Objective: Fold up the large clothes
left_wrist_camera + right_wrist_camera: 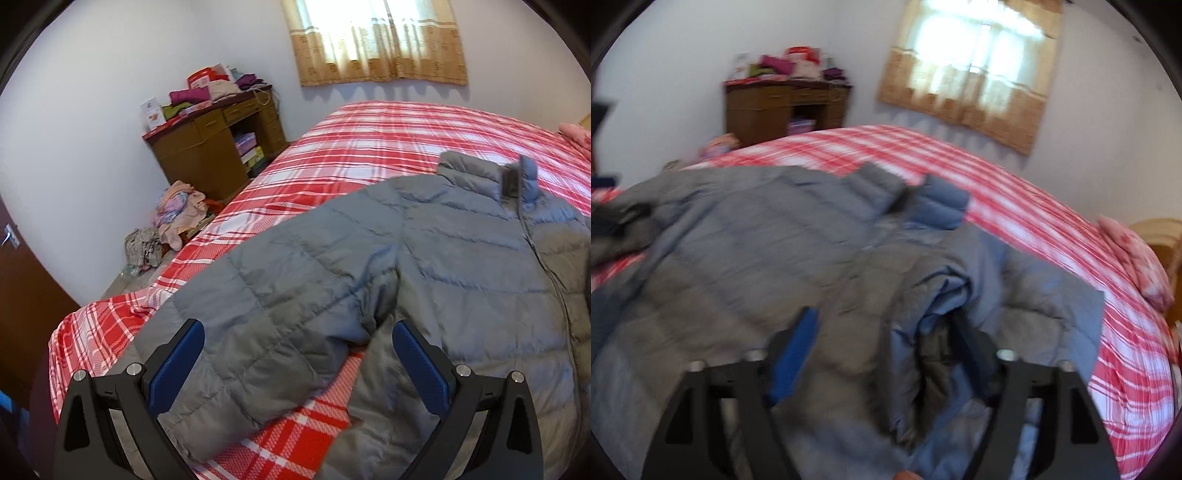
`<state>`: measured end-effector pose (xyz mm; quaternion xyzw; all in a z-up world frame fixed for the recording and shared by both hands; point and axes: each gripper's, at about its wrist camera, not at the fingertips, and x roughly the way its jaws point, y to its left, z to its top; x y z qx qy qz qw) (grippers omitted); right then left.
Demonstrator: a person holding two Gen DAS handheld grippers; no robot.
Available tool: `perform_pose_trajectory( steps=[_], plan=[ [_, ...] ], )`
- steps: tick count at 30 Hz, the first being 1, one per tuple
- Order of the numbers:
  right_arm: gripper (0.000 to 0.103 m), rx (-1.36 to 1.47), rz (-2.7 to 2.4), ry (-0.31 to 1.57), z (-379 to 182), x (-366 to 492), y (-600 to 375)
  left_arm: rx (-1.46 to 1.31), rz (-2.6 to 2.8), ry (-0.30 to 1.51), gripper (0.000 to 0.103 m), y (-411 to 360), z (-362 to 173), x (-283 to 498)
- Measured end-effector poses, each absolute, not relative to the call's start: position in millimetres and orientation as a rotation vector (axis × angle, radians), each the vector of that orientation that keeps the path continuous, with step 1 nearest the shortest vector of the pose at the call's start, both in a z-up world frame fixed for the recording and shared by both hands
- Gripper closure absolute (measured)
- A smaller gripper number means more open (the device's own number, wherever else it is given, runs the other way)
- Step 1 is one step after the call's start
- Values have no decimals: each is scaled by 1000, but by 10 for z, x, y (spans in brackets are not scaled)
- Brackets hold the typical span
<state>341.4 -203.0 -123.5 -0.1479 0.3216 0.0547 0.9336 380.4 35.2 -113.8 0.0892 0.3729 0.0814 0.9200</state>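
I have a grey quilted puffer jacket (424,258) lying front-up on the bed (369,129), which wears a red, pink and white plaid cover. The padding is stitched in horizontal bands, and the zipper line runs from the stand-up collar at about 1 o'clock in my left view down toward 4 o'clock. One sleeve (266,314) stretches from the shoulder toward 7 o'clock, its cuff end near the bed's edge, with a strip of plaid showing between sleeve and body.

My left gripper (297,341) hangs over that sleeve with its jaws spread wide; the blue pads (177,365) stand either side of the fabric, not pressing it.

The right view is blurred. There the jacket (746,258) fills the lower half, and a bluish-grey bunched part (945,295) is heaped at centre. My right gripper (882,328) has its jaws spread, fabric lying between and beneath them, unpinched
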Motion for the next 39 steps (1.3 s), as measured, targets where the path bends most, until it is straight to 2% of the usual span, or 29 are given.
perform_pose_trajectory(
  steps=[3,7,10,11,13,16,18,25,27,28,29,30,39],
  plan=[
    [19,-321,161,654,-1240,3162,-2064,166,165,765,1,262,-1064,3862],
    [19,-199,127,625,-1230,2993,-2433,176,102,749,1,-115,-984,3888],
    [15,-153,88,603,-1231,2933,-2665,193,52,751,1,-475,-978,3910],
    [10,-148,79,599,-1232,2920,-2711,192,35,753,1,-573,-978,3913],
    [10,-129,44,601,-1266,2915,-2841,193,-4,762,1,-809,-976,3926],
    [15,-107,-63,630,-1349,2976,-3053,188,-52,756,1,-1096,-947,3936],
    [24,-77,-121,668,-1448,3065,-3163,186,-102,773,1,-1319,-973,3965],
    [24,-42,-156,713,-1652,3191,-3194,243,-161,850,1,-1925,-1353,4369],
    [22,-39,-161,712,-1663,3203,-3234,217,-203,862,12,-1981,-1421,4438],
    [21,-33,-168,712,-1674,3212,-3245,205,-229,865,43,-1988,-1439,4432],
    [21,-26,-174,708,-1672,3185,-3269,193,-269,875,65,-2009,-1449,4417],
    [21,-18,-178,699,-1668,3177,-3275,187,-301,886,94,-2023,-1453,4404],
    [18,28,-185,647,-1636,3001,-3428,204,-233,749,96,-1572,-1100,4097]
  ],
)
